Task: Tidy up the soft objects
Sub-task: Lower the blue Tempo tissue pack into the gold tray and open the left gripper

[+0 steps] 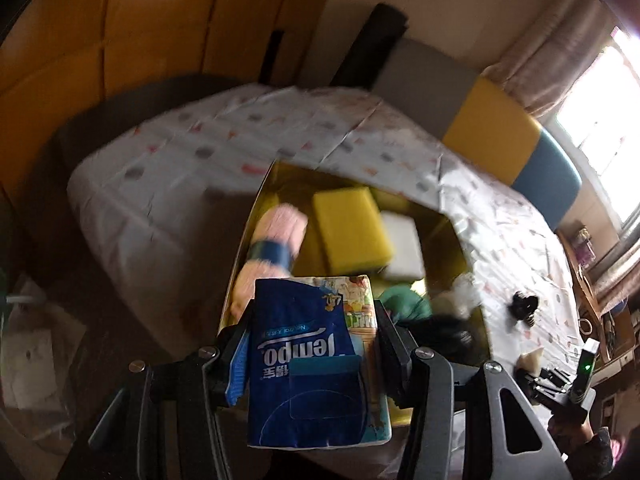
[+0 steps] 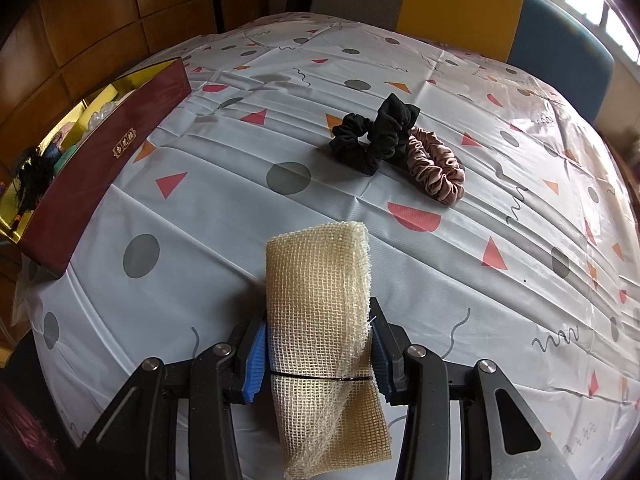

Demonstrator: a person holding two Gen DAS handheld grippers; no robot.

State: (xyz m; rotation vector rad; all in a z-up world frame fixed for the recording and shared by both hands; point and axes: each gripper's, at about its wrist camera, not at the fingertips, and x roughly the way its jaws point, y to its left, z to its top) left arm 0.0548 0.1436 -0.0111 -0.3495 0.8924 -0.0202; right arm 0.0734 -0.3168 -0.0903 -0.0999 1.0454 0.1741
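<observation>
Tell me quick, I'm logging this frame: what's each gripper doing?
Left gripper: shut on a blue tissue pack, above the box.
Right gripper: shut on a beige mesh roll.

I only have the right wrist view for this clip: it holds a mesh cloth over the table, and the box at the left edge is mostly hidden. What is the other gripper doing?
Observer: The left gripper is shut on a blue Tempo tissue pack, above the open gold-lined box.
Operator: What is in the box?
Observer: A yellow sponge, a white block beside it and a pink yarn skein with a blue band.
Operator: Anything else?
Observer: Something green lies near the tissue pack; it is too blurred to name.
</observation>
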